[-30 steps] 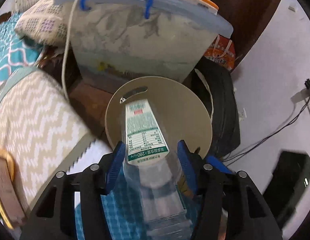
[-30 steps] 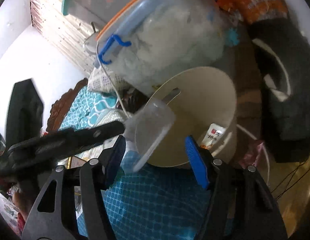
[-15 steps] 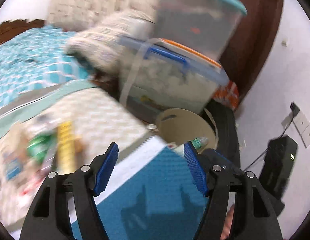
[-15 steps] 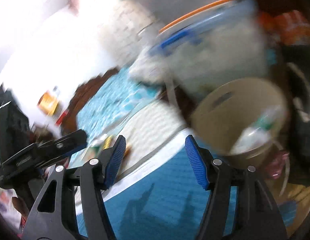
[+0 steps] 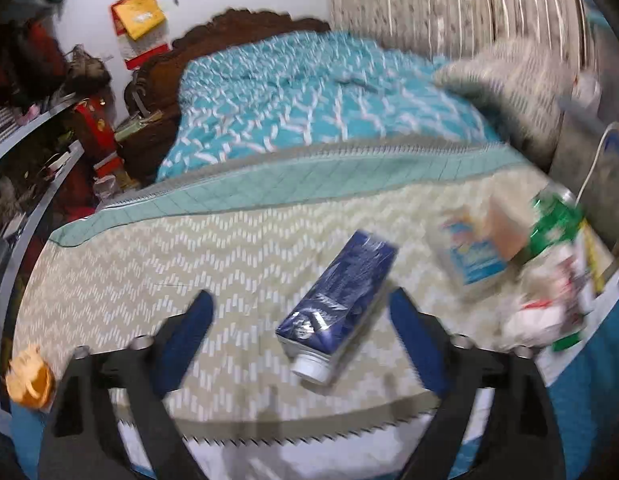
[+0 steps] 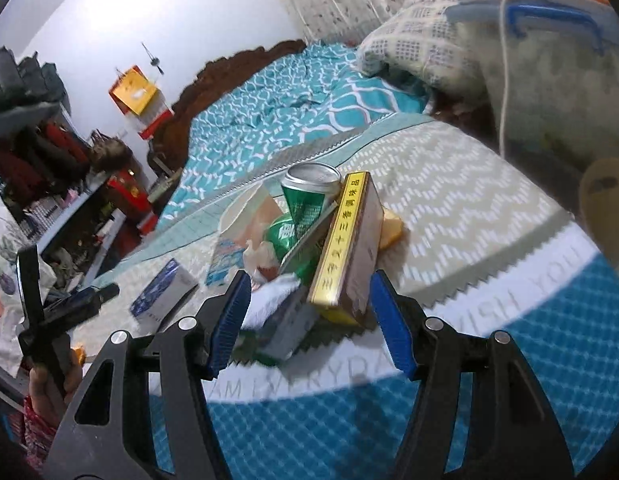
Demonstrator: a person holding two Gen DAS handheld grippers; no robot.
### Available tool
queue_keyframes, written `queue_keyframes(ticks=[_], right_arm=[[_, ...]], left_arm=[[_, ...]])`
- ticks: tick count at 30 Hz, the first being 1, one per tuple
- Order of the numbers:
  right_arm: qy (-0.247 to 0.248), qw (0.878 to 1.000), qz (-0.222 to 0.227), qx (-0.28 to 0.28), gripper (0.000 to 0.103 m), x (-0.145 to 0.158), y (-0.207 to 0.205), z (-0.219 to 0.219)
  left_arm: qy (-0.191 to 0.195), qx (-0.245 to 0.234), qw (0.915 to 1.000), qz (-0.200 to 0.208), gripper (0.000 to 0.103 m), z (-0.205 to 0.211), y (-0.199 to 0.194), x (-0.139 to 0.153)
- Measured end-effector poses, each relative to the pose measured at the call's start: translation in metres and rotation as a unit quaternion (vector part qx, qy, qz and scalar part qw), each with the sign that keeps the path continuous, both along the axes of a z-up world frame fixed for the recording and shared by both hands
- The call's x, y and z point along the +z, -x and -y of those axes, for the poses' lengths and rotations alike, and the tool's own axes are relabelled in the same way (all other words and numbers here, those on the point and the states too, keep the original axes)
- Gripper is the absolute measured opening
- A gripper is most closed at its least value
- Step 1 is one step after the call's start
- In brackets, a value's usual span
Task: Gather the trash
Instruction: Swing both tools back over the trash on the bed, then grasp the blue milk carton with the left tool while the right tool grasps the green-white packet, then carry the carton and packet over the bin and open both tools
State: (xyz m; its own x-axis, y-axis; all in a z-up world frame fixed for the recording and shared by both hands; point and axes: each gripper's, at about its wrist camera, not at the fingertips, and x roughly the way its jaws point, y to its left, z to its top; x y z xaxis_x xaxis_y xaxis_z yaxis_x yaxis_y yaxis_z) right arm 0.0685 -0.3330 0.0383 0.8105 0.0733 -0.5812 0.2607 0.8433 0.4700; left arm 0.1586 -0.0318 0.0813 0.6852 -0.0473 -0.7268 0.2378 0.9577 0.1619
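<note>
One blue carton (image 5: 341, 304) with a white cap, lying on the bed between our left hand-held gripper's (image 5: 299, 320) just-widened empty jaws; we judge it light, crushable, best pinched across its flat sides.

A home bedroom: a bed (image 5: 309, 92) with carved wooden headboard (image 5: 245, 24) and pillow (image 6: 425, 44).

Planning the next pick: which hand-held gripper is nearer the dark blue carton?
Left. The left hand-held gripper frames the dark blue carton between open jaws; the right hand-held gripper faces the green can pile, carton off to its left.
</note>
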Motion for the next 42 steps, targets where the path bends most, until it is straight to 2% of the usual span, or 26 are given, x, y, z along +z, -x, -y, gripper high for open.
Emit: queue_keyframes(ticks=[5,9,12,15,16,17,23,28,30,33,35,36,38,40,42], right_arm=[[0.002,0.999,-0.038,-0.023,0.063,-0.014,-0.035,0.005],[-0.025,0.997,-0.063,-0.025,0.044,-0.029,-0.048,0.015],[-0.043,0.997,-0.065,-0.029,0.034,-0.034,-0.046,0.021],[-0.060,0.996,-0.062,-0.033,0.026,-0.038,-0.032,0.028],[-0.069,0.995,-0.060,-0.035,0.026,-0.040,-0.024,0.031],[-0.080,0.995,-0.054,-0.037,0.026,-0.040,-0.014,0.032],[-0.137,0.989,-0.016,-0.059,0.026,-0.041,0.052,0.042],[-0.185,0.979,0.009,-0.079,0.026,-0.046,0.104,0.051],[-0.190,0.978,0.012,-0.090,0.027,-0.049,0.121,0.053],[-0.159,0.981,-0.001,-0.111,0.031,-0.049,0.141,0.050],[-0.129,0.983,-0.012,-0.128,0.049,-0.048,0.153,0.048],[-0.110,0.983,-0.007,-0.146,0.065,-0.045,0.165,0.047],[-0.089,0.984,0.001,-0.157,0.066,-0.040,0.178,0.046],[-0.074,0.984,0.003,-0.160,0.066,-0.036,0.193,0.040],[-0.082,0.985,0.003,-0.152,0.066,-0.039,0.205,0.034]], left_arm=[[-0.003,-0.029,0.9982,-0.053,0.090,0.009,-0.032,-0.035],[-0.017,-0.029,0.9964,-0.077,0.090,0.021,-0.050,-0.059],[-0.020,-0.027,0.9956,-0.087,0.089,0.027,-0.053,-0.070],[-0.028,-0.025,0.9959,-0.082,0.070,0.026,-0.049,-0.075],[-0.031,-0.028,0.9962,-0.076,0.059,0.026,-0.047,-0.074],[-0.024,-0.030,0.9962,-0.078,0.054,0.024,-0.044,-0.072],[0.043,-0.033,0.9951,-0.082,0.048,0.008,-0.008,-0.054],[0.125,-0.099,0.9832,-0.089,0.048,0.013,0.046,-0.035],[0.152,-0.132,0.9757,-0.087,0.048,0.020,0.067,-0.026],[0.173,-0.183,0.9634,-0.092,0.048,0.037,0.100,-0.018],[0.180,-0.215,0.9544,-0.103,0.048,0.055,0.119,-0.017],[0.182,-0.225,0.9507,-0.111,0.048,0.061,0.126,-0.017],[0.185,-0.248,0.9419,-0.130,0.048,0.077,0.137,-0.020],[0.181,-0.264,0.9369,-0.141,0.048,0.090,0.146,-0.025],[0.175,-0.274,0.9341,-0.148,0.048,0.102,0.151,-0.031]])
